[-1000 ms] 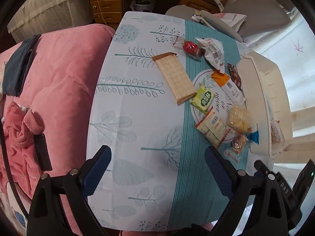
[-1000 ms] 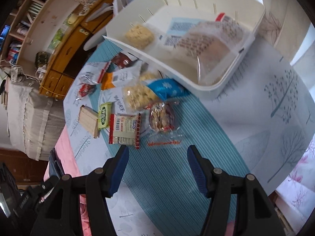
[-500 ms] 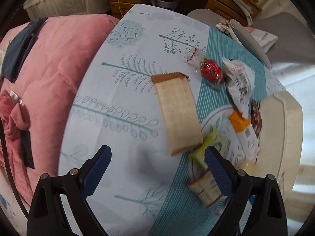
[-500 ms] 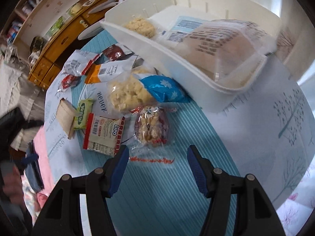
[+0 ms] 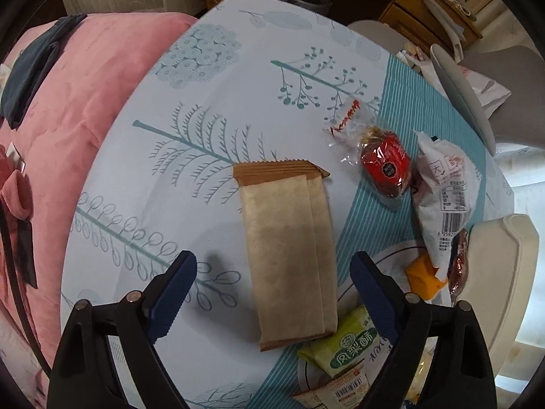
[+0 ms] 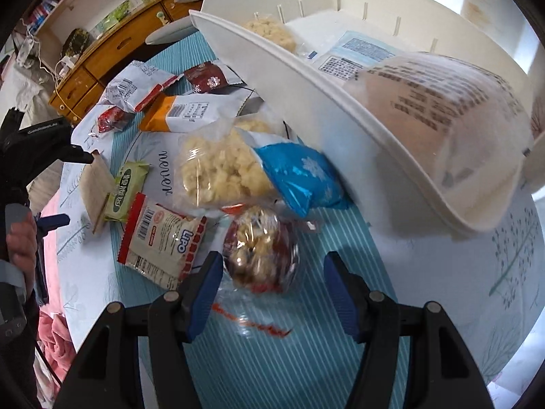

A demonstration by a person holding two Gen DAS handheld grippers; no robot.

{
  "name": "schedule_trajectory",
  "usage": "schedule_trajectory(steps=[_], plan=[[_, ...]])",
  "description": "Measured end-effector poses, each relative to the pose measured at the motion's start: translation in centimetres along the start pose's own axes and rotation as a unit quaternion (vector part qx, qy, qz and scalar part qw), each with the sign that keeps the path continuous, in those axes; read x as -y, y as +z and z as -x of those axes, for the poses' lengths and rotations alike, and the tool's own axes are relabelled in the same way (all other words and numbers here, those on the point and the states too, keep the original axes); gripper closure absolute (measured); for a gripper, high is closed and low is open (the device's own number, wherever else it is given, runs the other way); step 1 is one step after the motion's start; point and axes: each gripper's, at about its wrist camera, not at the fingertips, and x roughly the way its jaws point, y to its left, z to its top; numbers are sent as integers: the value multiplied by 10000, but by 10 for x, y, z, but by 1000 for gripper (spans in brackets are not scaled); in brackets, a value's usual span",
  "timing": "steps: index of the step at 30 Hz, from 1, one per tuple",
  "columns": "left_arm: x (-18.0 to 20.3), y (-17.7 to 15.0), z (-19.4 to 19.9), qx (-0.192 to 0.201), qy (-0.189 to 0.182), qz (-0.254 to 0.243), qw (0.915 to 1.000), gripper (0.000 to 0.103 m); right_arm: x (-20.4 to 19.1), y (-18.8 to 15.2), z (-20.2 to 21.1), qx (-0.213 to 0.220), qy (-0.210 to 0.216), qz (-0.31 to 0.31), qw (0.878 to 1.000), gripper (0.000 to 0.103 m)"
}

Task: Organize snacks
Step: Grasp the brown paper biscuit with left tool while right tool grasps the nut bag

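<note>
the left gripper (image 5: 272, 289) hangs over the long tan paper-wrapped biscuit packet (image 5: 287, 255), which lies flat on the pale leaf-printed tablecloth (image 5: 177, 156) just beside the small green foil snack pack (image 5: 340, 344). its jaws have just been closing but stand apart, one on each long side of the packet, pads not touching it. to grip well, it should come straight down, stay square across the narrow width, and close near the packet's middle so the load does not tip; the green pack at the near corner could get caught.

the right gripper (image 6: 272, 289) is open too, its blue pads either side of the round clear-wrapped nut-and-red sweet (image 6: 260, 250), not pressing. the crinkly wrapper looks slippery, so it should close on the body, not the loose film tail. the white plastic basket (image 6: 306, 78), already holding a few bags, sits close behind as the likely drop place.
</note>
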Motion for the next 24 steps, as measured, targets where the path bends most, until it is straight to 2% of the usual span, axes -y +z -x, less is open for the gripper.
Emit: schedule_trajectory(steps=[1, 3, 8, 11, 15, 21, 24], plan=[[2, 0, -2, -31, 34, -29, 10000, 23, -1, 2, -2, -9, -8, 38, 10000, 41], [5, 2, -6, -74, 127, -75, 9999, 27, -2, 5, -4, -29, -18, 86, 10000, 41], [12, -1, -13, -57, 229, -201, 9995, 30, -7, 12, -10, -101, -57, 230, 9997, 43], [21, -5, -14, 0, 355, -401, 9986, 34, -11, 15, -10, -115, 30, 325, 9994, 55], [33, -12, -15, 37, 522, -812, 9953, 46, -16, 16, -10, -162, 60, 427, 9989, 55], [34, -24, -14, -157, 469, -889, 9948, 47, -12, 14, -11, -275, 117, 350, 9989, 55], [29, -30, -15, -430, 496, -999, 9928, 47, -9, 12, -11, -327, 158, 260, 9990, 56]])
